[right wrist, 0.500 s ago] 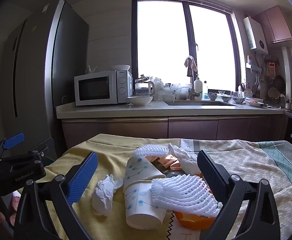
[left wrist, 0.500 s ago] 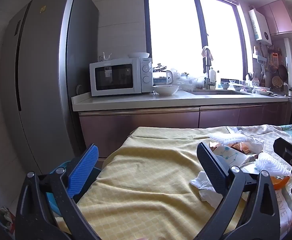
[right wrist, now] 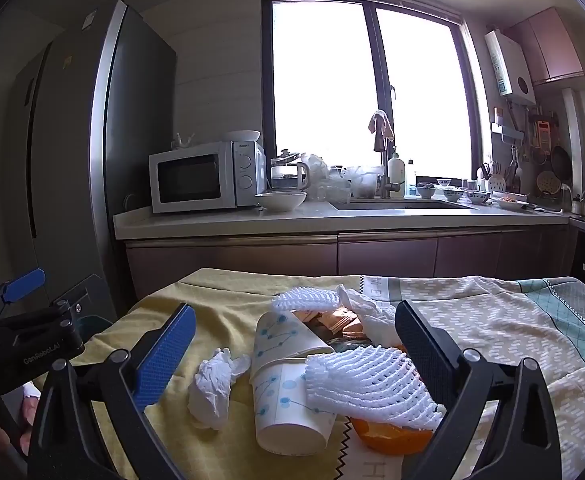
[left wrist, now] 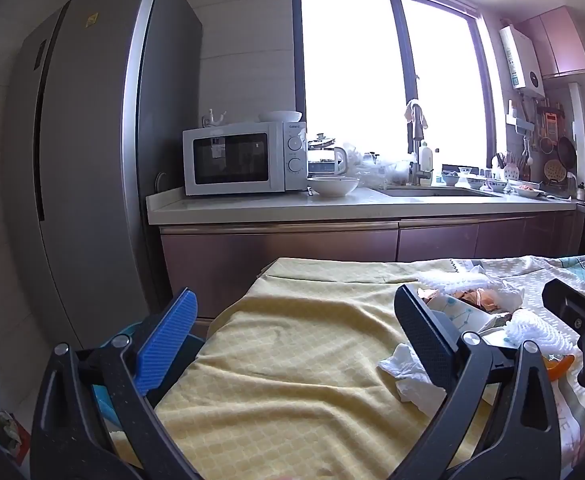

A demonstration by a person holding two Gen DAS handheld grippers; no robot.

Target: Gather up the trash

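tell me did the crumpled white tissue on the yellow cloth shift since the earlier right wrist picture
No. The crumpled white tissue lies in the same spot, just left of the two fallen paper cups, with the same gap to them.

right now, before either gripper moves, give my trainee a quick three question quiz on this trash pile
1. True or false: the right gripper is shut on a paper cup.
2. What lies draped over the orange peel? A) crumpled tissue B) white foam fruit net C) a bowl
3. Fill in: the crumpled tissue lies on the ____ part of the tablecloth.

Key
1. False; its fingers stand wide open, holding nothing.
2. B, the white foam fruit net.
3. Yellow.
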